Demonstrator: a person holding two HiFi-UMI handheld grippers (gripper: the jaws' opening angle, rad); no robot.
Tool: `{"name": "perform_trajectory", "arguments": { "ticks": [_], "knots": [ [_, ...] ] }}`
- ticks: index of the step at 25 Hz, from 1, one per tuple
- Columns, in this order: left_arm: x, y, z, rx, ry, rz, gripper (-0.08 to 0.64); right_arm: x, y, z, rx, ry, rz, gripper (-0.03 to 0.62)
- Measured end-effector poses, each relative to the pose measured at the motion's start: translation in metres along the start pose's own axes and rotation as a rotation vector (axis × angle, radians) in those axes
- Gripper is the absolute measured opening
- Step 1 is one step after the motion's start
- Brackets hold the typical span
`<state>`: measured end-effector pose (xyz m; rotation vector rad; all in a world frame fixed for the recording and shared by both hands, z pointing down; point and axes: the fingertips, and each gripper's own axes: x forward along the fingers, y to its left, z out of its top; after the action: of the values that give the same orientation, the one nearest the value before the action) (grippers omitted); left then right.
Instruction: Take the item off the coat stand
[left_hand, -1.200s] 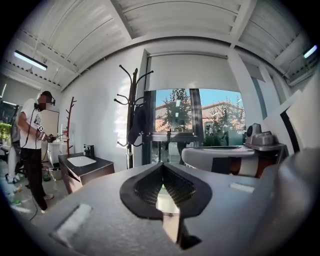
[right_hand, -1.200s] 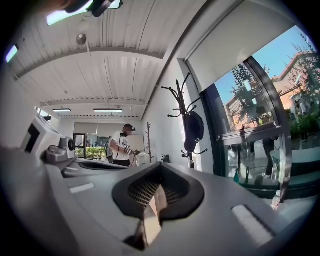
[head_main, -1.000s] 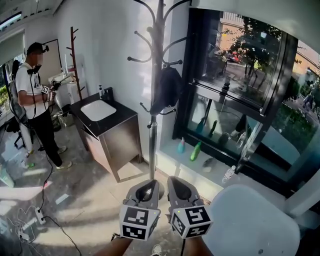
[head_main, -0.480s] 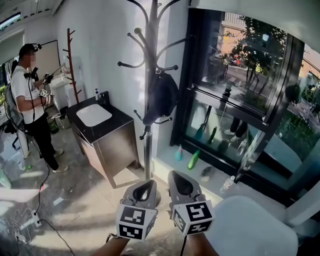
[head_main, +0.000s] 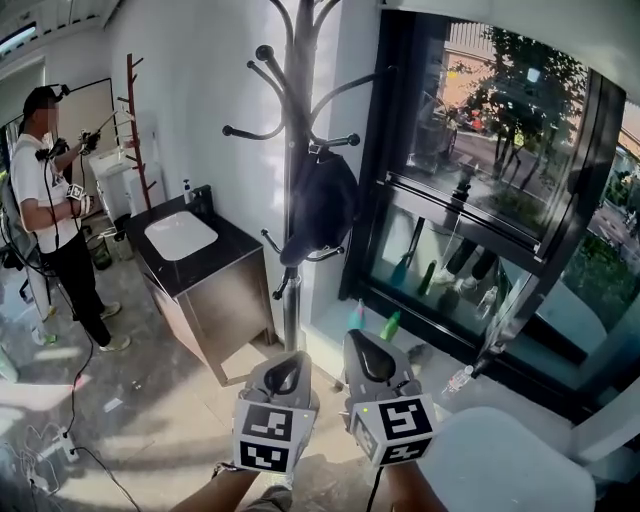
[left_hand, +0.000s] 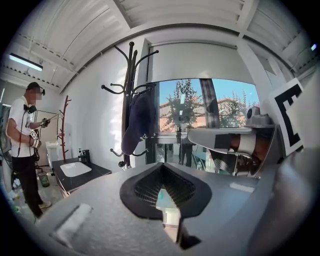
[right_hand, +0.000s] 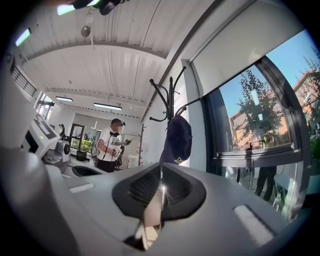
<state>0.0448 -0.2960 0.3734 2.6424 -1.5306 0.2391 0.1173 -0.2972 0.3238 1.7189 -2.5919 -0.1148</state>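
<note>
A dark metal coat stand (head_main: 292, 230) rises by the window, with a dark navy cap-like item (head_main: 318, 205) hanging from a hook on its right side. The item also shows in the left gripper view (left_hand: 136, 120) and in the right gripper view (right_hand: 177, 139), some way ahead of the jaws. Side by side at the bottom of the head view are my left gripper (head_main: 283, 375) and right gripper (head_main: 366, 358), low and well short of the stand. Both point at the stand. Both are shut, and nothing is held in either (left_hand: 162, 192) (right_hand: 159, 192).
A black cabinet with a white sink (head_main: 182, 236) stands left of the stand. A person (head_main: 45, 200) with grippers works beside a brown coat stand (head_main: 135, 125). The big window (head_main: 480, 180) has bottles (head_main: 390, 325) on its sill. A white rounded seat (head_main: 500, 460) lies at the lower right.
The view has come closer to the coat stand, which has drifted left in the picture. Both grippers sit slightly higher. The person at the left has raised a gripper.
</note>
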Motion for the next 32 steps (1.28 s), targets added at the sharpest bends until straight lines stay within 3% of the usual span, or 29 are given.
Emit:
{"name": "perform_trajectory", "arguments": {
  "ticks": [14, 19, 26, 32],
  "knots": [
    [0.078, 0.066, 0.038, 0.002, -0.051, -0.037, 0.0, 0.097, -0.059, 0.038, -0.058, -0.043, -0.07, 0.055],
    [0.095, 0.085, 0.043, 0.0, -0.045, -0.042, -0.002, 0.125, -0.08, 0.044, -0.029, -0.031, -0.091, 0.091],
    [0.109, 0.102, 0.043, 0.0, -0.039, -0.06, -0.002, 0.165, -0.102, 0.061, 0.019, -0.046, -0.03, 0.172],
    [0.118, 0.119, 0.051, 0.0, -0.062, -0.058, 0.0, 0.196, -0.1, 0.075, -0.071, -0.072, 0.018, 0.202]
  ]
}}
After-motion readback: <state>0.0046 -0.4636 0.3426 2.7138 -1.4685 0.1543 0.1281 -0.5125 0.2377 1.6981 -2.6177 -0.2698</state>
